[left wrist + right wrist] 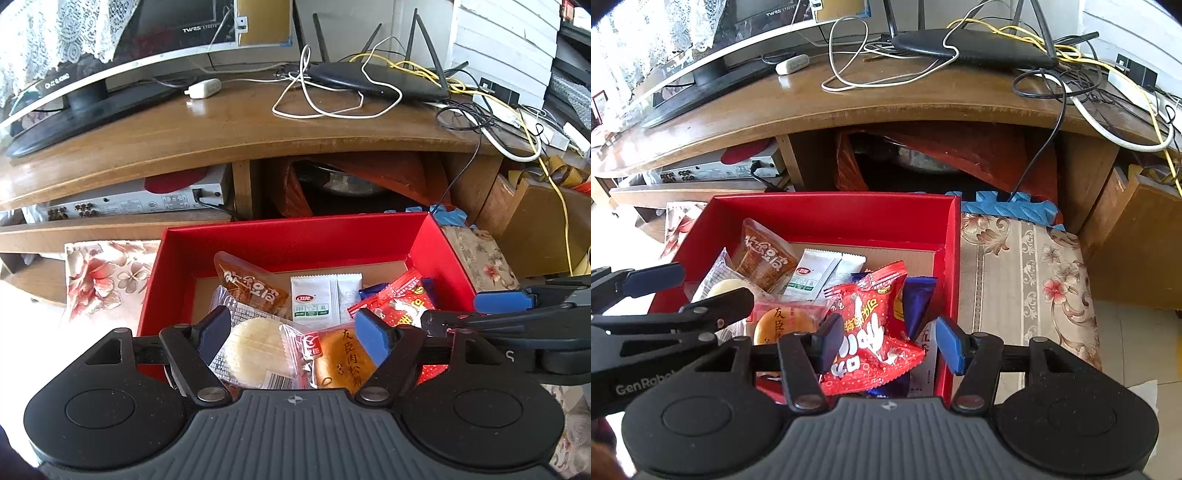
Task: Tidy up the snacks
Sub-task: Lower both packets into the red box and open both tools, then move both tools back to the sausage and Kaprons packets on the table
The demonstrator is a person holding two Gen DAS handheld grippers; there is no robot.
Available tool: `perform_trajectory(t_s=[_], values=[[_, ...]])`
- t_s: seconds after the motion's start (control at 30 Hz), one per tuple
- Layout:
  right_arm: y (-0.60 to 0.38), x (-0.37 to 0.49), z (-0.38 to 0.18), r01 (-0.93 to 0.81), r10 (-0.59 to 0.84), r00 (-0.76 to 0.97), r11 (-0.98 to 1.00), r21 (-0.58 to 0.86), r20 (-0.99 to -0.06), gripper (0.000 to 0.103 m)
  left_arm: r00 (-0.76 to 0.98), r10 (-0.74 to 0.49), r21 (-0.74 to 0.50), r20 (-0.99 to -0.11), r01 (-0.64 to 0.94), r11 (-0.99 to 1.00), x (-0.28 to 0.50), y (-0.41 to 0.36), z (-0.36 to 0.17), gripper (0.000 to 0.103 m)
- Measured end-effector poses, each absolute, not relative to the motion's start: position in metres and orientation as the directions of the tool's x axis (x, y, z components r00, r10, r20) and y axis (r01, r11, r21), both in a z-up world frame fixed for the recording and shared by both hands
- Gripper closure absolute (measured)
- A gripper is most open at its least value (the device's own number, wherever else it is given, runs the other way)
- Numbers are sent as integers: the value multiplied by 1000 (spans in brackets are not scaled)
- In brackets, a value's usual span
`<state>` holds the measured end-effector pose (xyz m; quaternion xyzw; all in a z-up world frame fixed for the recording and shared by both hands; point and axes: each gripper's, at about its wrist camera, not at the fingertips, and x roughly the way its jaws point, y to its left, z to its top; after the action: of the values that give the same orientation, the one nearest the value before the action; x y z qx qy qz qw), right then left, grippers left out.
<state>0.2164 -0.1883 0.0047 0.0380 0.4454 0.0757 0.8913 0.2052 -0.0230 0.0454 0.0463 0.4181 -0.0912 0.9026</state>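
A red box [295, 236] [827, 214] holds several snack packets. In the left wrist view my left gripper [291, 332] is open above a clear packet with a pale round cake [251, 352] and an orange bun packet [340, 360]. A brown tofu packet [251, 286] and a white sachet [314, 301] lie further back. In the right wrist view my right gripper [886, 341] is open around a red spotted packet [871, 332], not touching it; a blue packet [916, 299] lies beside. Each gripper shows at the other view's edge.
The box stands on a floral cloth [1027, 280] in front of a wooden TV cabinet [258, 125] with a router [376, 79], tangled cables [332, 96] and a TV base [88, 110]. A silver device [136, 203] sits on the shelf below.
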Motion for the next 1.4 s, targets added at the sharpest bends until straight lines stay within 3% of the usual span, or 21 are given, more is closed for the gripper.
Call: perform_trajectory(t_s=[0.87,1.4], values=[[-198,157,12,-71,171,580,985,160,-797,50,620,-175,-11,-765,259,966,153,-23,54,22],[-190,146,-31,-41,188,451,981,190,-872,49,536,-174,-38,-826,254,966,132,-13,31,18]])
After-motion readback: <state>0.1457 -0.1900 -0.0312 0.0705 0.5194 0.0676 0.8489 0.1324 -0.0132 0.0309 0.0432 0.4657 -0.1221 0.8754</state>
